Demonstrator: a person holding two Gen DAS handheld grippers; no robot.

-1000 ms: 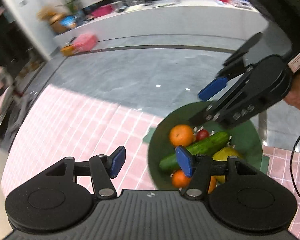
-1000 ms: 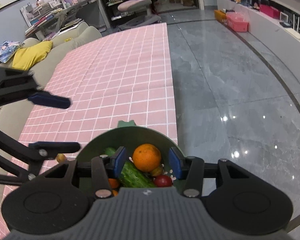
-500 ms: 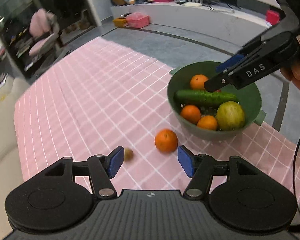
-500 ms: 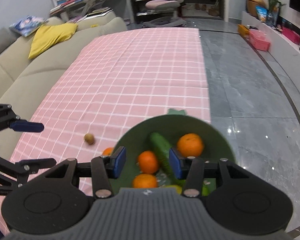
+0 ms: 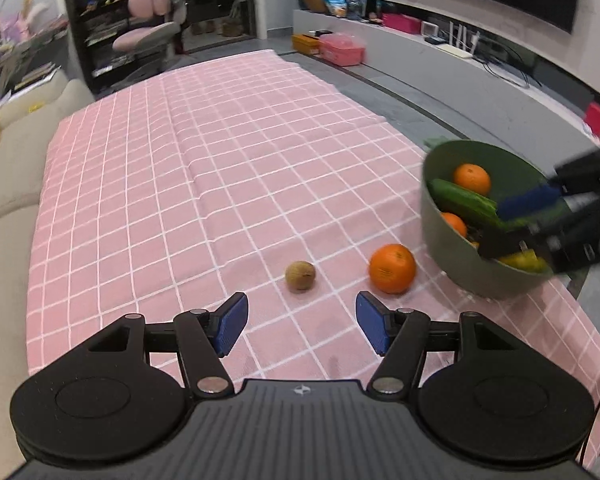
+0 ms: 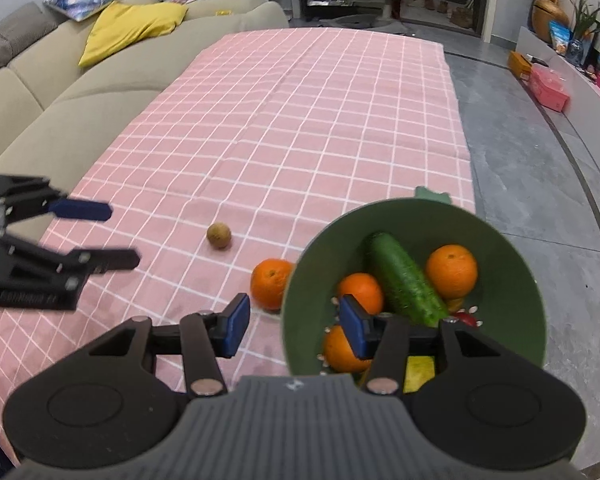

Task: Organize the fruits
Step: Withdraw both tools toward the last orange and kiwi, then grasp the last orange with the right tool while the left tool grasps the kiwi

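A green bowl stands near the table's right edge, holding a cucumber, several oranges and a yellow fruit. A loose orange and a small brown fruit lie on the pink checked cloth left of the bowl. My left gripper is open and empty, just short of these two fruits; it also shows in the right wrist view. My right gripper is open and empty, over the bowl's near-left rim; it also shows in the left wrist view.
The pink checked tablecloth covers a long table. A beige sofa with a yellow cushion runs along its left side. Grey floor lies to the right, past the table edge beside the bowl.
Both views have swung from the bowl and floor toward the length of the table. The loose orange and the brown fruit have come into view in front of my left gripper. Both grippers stay open.
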